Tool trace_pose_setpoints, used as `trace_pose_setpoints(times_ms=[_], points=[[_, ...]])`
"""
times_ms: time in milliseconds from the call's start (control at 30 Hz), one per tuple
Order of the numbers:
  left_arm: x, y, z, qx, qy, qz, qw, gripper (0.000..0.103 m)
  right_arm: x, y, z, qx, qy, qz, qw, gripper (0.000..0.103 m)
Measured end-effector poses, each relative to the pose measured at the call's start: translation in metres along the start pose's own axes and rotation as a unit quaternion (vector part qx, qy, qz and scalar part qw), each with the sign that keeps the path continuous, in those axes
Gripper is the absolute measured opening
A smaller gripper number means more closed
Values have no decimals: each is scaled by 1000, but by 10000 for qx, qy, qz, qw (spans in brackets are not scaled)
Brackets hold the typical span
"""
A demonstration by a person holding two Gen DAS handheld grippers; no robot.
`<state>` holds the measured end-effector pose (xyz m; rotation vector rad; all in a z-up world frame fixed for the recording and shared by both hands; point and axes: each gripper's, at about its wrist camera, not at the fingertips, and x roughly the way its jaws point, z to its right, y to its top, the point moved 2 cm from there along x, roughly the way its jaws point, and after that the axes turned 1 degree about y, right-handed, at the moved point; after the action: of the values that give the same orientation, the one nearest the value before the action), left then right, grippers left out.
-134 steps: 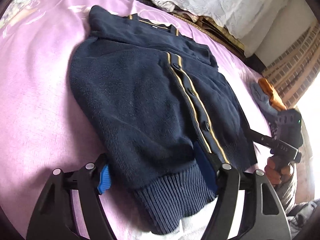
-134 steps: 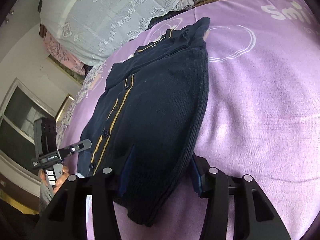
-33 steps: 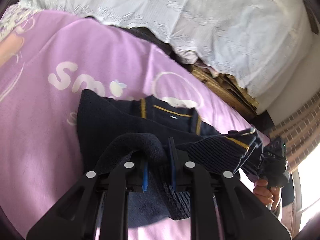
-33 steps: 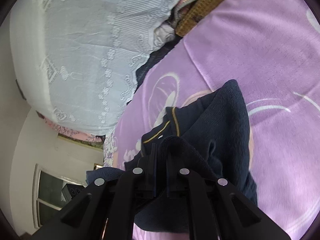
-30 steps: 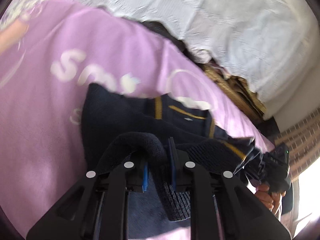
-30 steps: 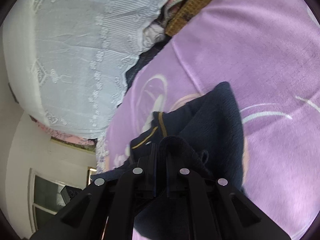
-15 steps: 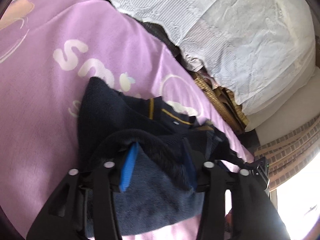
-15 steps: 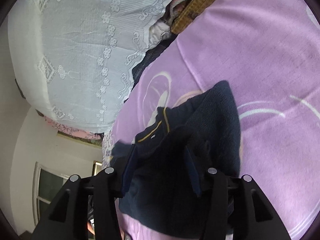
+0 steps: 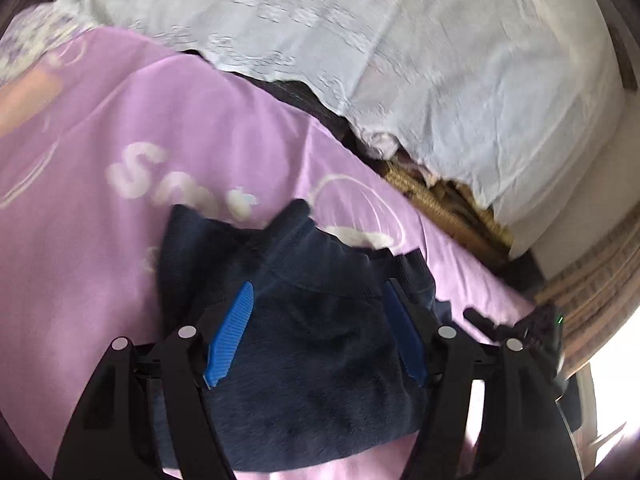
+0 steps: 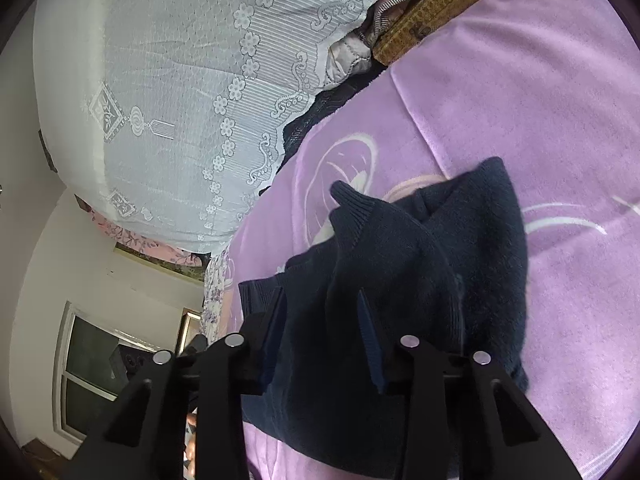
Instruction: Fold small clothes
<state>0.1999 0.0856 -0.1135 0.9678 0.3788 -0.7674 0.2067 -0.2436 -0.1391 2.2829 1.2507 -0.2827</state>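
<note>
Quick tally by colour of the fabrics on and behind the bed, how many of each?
Navy cardigan: 1
Purple blanket: 1
White lace cover: 1
Total: 3

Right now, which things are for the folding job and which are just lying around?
For the job:
navy cardigan, folded over on the purple blanket
left gripper, open
right gripper, open

Just lying about:
white lace cover
woven basket
window
</note>
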Motion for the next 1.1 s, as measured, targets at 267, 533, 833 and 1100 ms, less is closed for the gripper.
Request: trace_pose_setpoints(times_ms=[267, 533, 833, 1100], points=[[53, 2, -26, 68, 1148, -439, 9924, 51, 43, 11, -3, -88, -303, -54, 9995, 30], [19, 10, -81, -685, 1931, 14, 9788, 55, 15, 25, 45, 186, -1079, 373, 9933, 0], [-16, -10, 22, 1022, 1553, 638, 9805, 75, -8, 1, -27, -1231, -1276, 702, 9816, 6], [53, -28, -14, 1054, 2672, -311, 9574, 79, 31, -27, -2, -1306, -1995, -91, 9711, 0]])
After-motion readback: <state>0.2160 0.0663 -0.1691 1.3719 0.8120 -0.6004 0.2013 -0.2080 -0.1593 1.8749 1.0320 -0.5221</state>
